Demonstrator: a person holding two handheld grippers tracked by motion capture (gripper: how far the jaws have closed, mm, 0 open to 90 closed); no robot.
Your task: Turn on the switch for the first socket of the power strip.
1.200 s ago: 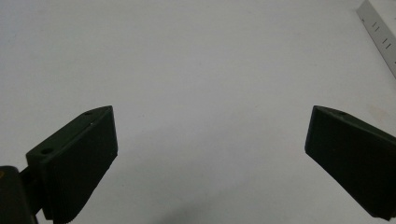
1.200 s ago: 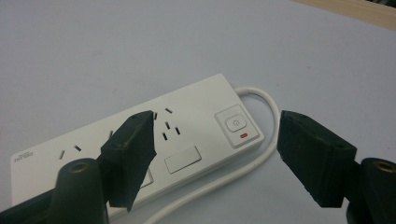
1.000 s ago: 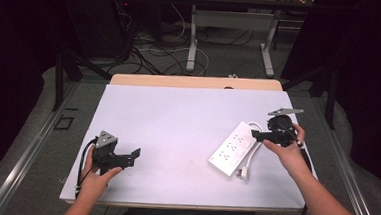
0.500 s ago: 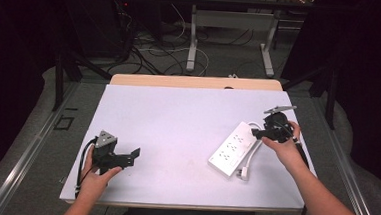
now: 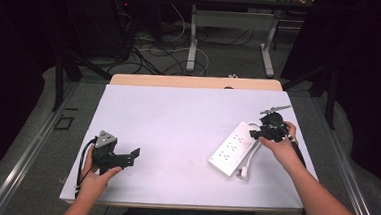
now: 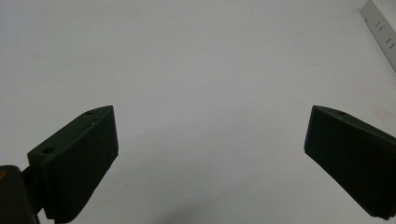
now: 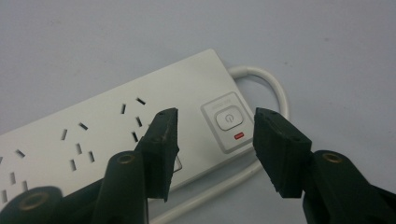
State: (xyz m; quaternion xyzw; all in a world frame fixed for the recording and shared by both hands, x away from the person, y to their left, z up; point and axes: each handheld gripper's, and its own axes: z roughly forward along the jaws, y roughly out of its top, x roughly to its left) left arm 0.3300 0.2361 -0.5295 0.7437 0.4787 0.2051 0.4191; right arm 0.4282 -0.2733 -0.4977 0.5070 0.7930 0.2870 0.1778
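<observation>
A white power strip [image 5: 232,149] lies slantwise on the right part of the white table [image 5: 177,122], its cable looping round to a plug [image 5: 245,172] by its near end. My right gripper [image 5: 255,135] hovers over the strip's far end. In the right gripper view the gripper [image 7: 215,140] has its jaws either side of the power button [image 7: 228,118] and has just been closing; its pads touch nothing, so it is open. The strip's cable [image 7: 273,86] curves behind. My left gripper [image 5: 134,155] rests at the front left, open wide [image 6: 210,140] over bare table.
A corner of the power strip [image 6: 380,25] shows at the top right of the left gripper view. A wooden tabletop edge [image 5: 195,81] runs behind the white surface. Desk legs and cables [image 5: 192,47] stand on the floor beyond.
My right gripper has sunk a little toward the strip's far end and its jaws stand narrower. The left gripper has stayed put.
</observation>
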